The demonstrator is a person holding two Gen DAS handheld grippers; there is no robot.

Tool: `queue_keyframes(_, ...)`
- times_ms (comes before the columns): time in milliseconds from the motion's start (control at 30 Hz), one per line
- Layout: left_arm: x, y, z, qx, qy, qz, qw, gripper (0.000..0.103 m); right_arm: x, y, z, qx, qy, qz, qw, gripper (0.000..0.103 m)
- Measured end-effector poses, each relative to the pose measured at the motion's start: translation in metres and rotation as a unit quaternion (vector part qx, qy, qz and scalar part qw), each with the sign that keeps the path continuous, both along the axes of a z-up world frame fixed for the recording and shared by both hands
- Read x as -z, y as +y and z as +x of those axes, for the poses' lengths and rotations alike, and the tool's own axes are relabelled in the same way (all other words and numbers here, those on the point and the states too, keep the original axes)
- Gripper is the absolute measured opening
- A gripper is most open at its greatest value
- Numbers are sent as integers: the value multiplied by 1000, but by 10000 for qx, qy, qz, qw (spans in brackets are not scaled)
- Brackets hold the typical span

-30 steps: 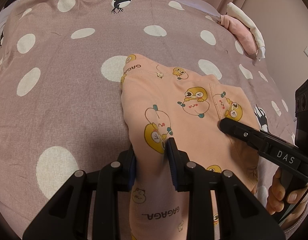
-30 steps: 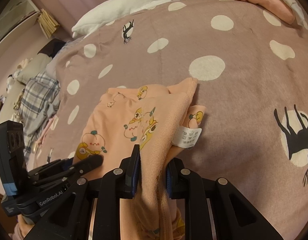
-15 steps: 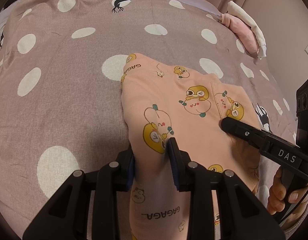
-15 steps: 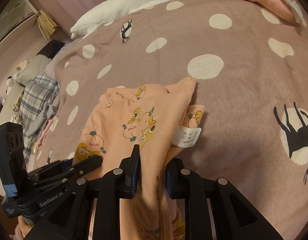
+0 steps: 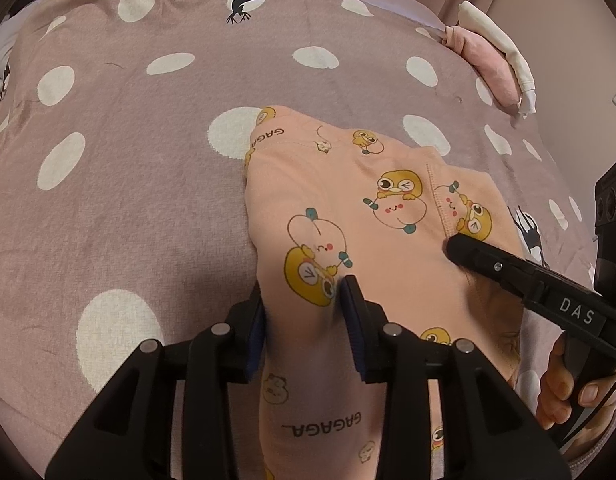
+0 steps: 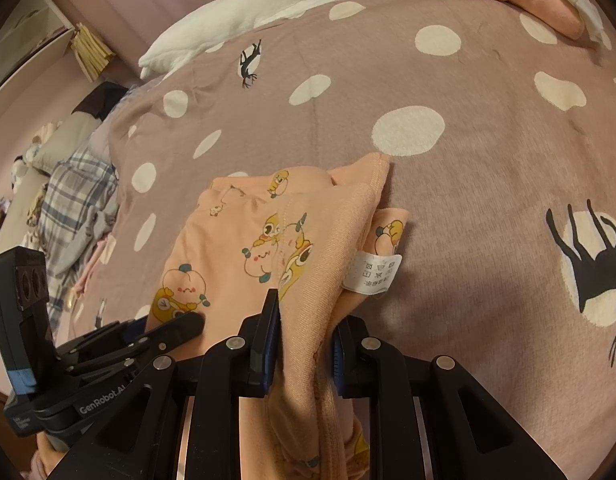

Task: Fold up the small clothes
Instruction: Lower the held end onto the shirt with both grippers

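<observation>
Peach garment (image 5: 348,216), hem in right claw (image 6: 305,320)

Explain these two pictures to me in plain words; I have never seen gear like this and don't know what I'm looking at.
No robot here: a person holds a hand-operated clamp in each hand, each with its own camera looking along its two fingers. One picture is from the left gripper, the other from the right gripper. On the spotted bedspread lies a small peach garment printed with cartoon ducks. The right gripper pinches its edge near the white care label. The left gripper's jaws have just been opening, the cloth bunched between them.
</observation>
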State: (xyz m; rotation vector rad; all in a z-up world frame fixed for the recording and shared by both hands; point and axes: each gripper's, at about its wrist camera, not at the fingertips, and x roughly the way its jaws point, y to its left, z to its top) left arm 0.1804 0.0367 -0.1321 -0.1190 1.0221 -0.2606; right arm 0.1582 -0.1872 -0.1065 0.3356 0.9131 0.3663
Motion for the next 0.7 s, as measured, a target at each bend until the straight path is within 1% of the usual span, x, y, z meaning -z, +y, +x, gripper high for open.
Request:
queue_keyframes(133, 0, 1, 1, 0, 1, 20, 10000, 38, 0, 0, 1, 10, 6, -10, 10000, 21)
queue_keyframes(367, 1, 3, 0, -56, 16, 49, 10000, 44, 0, 2, 1, 57, 33, -14, 10000, 22)
queue_keyframes(700, 0, 2, -1, -92, 34, 83, 9999, 47, 1, 2, 1, 97, 64, -30, 9999, 25)
